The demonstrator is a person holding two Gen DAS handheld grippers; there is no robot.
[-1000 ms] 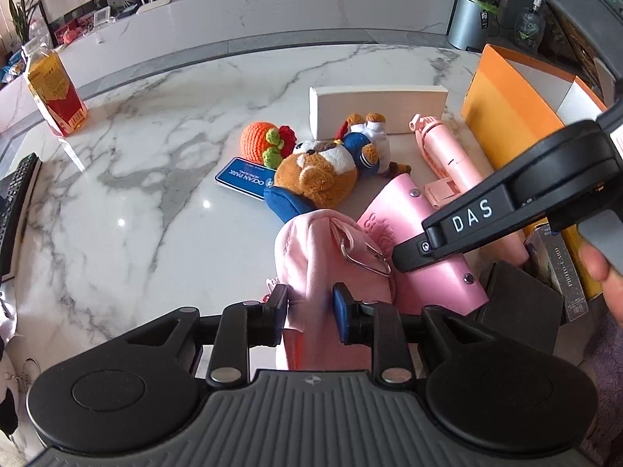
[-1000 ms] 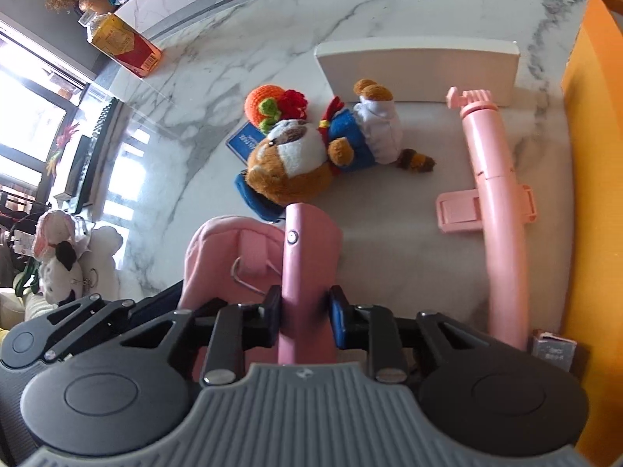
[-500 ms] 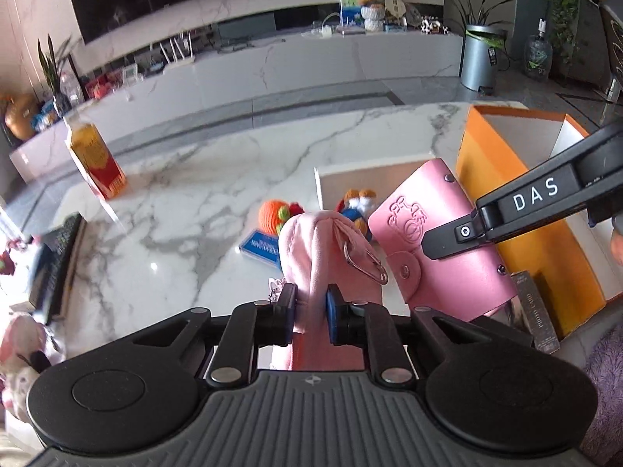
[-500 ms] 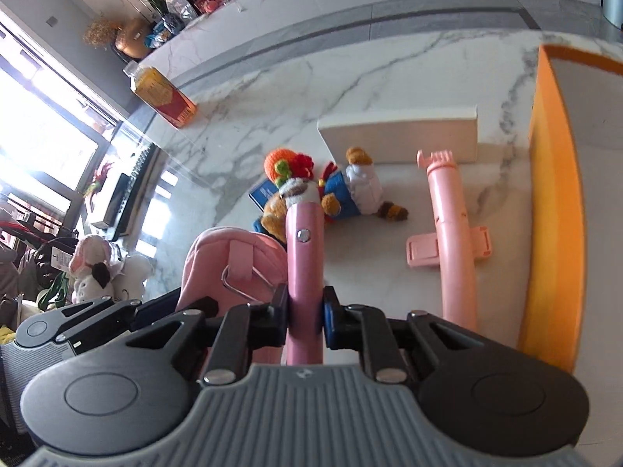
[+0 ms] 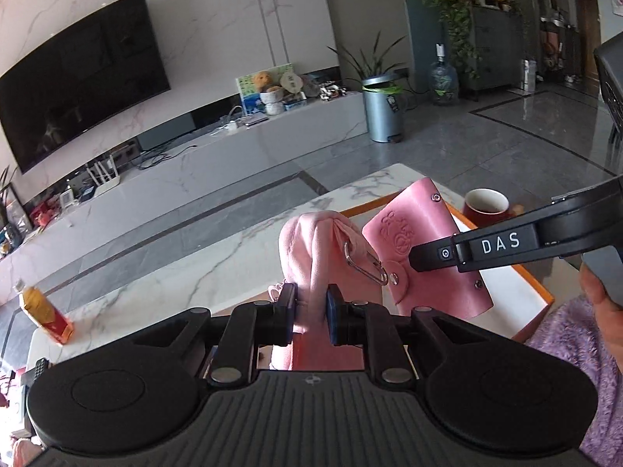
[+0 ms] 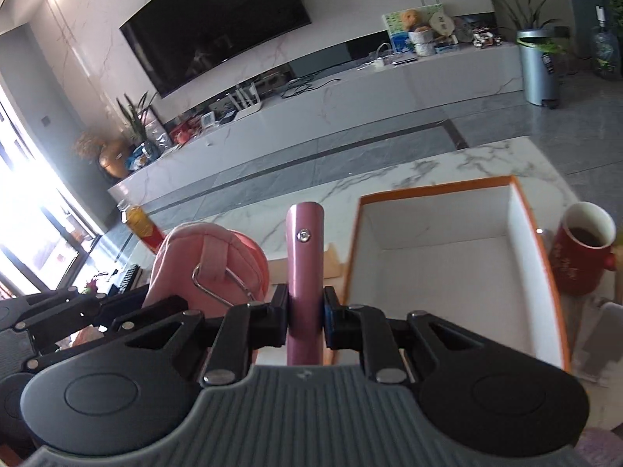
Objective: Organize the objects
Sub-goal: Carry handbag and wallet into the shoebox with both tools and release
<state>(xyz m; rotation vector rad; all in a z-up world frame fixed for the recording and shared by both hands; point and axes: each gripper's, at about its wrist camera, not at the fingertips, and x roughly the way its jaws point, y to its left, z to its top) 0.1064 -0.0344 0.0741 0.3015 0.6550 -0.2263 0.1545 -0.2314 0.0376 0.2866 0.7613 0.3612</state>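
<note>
Marble tabletop (image 6: 447, 171) carries the orange-rimmed box (image 6: 440, 260), beside which both loads are held aloft. The left gripper (image 5: 311, 309) is clamped on the soft pink pouch (image 5: 311, 249), judged light and squashy, best pinched mid-body. The right gripper (image 6: 305, 317) is closed on the stiff pink key case (image 6: 305, 257), gripped flat across its faces.

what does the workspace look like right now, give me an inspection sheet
surface: white marble table, grey veins
job's things: pink pouch and pink leather key case both held in the air; orange box open, inside looks bare
clutter: red mug of dark drink right of the box; juice bottle at the table's far left
grippers: left gripper shut on the pouch; right gripper shut on the key case
cables: wires on the TV bench
surroundings: TV, grey bin, plants
</note>
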